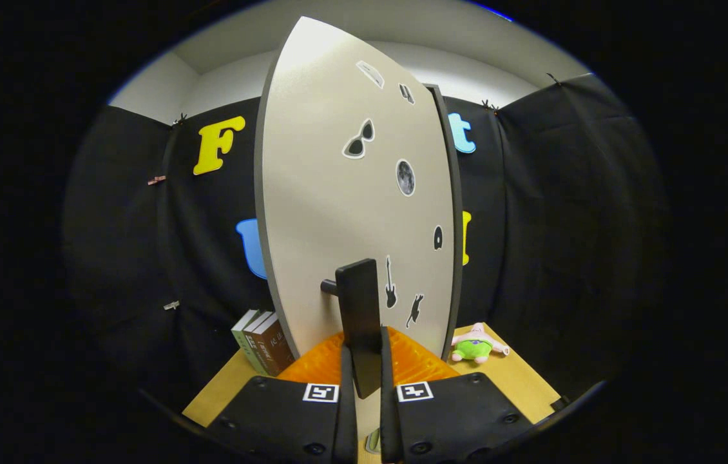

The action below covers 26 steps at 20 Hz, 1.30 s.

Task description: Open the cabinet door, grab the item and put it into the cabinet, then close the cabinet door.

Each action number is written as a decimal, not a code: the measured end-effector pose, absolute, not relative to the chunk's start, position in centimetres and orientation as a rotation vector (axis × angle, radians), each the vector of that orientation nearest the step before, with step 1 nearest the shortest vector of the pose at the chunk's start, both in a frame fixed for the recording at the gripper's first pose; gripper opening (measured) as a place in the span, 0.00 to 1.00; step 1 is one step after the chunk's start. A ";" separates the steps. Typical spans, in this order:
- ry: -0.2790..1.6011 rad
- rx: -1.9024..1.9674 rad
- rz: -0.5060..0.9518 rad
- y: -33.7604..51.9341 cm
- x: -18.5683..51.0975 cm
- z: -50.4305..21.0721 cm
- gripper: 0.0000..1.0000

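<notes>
I see the cabinet door (pixel 338 193) swung out toward me, nearly edge-on, so the cabinet's inside is hidden and I cannot tell what it holds. My claw (pixel 364 370) points straight ahead, level, its two fingers closed on the door's dark handle (pixel 359 309), which stands upright between them on a short stem. Stickers dot the door: sunglasses, a moon, a guitar, a cat; none carries writing I can read. The item, a plush toy (pixel 477 345), lies on the desk (pixel 518 380) to the right of the door, well apart from the fingers. Books (pixel 262 341) stand left of the door; their spine lettering is too small to read.
</notes>
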State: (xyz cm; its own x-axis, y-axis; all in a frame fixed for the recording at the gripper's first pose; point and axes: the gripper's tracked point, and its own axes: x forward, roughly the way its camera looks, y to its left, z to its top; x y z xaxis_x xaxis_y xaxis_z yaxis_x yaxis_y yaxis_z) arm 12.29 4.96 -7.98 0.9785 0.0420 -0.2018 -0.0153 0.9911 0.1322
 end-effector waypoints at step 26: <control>0.192 0.040 -0.309 -5.5 9.2 -7.4 0.11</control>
